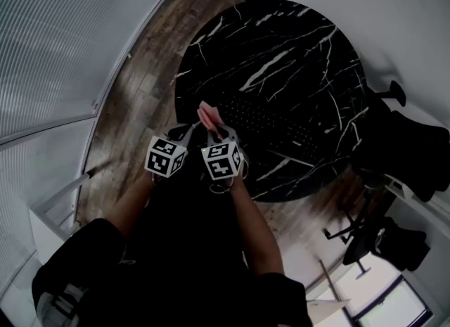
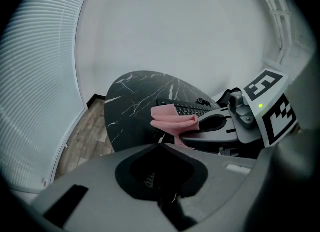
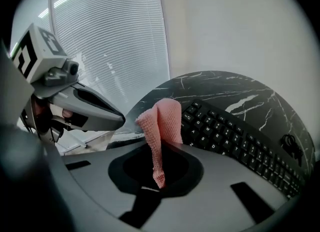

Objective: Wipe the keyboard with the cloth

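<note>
A black keyboard (image 1: pixel 271 125) (image 3: pixel 235 141) lies across the middle of a round black marble table (image 1: pixel 281 44) (image 2: pixel 132 109). My right gripper (image 1: pixel 214 133) (image 3: pixel 161 150) is shut on a pink cloth (image 1: pixel 208 115) (image 3: pixel 162 121) (image 2: pixel 172 117), which stands folded up above the jaws at the keyboard's near left end. It hangs over the table's near edge. My left gripper (image 1: pixel 191 131) (image 2: pixel 160 147) is just to its left, jaws closed together with nothing between them. In the right gripper view the left gripper (image 3: pixel 119 117) points toward the cloth without touching it.
Black office chairs (image 1: pixel 408 143) stand to the right of the table. A window with blinds (image 1: pixel 56 37) runs along the left, above a wooden floor (image 1: pixel 148 79). A small dark cable (image 3: pixel 292 143) lies on the table beyond the keyboard.
</note>
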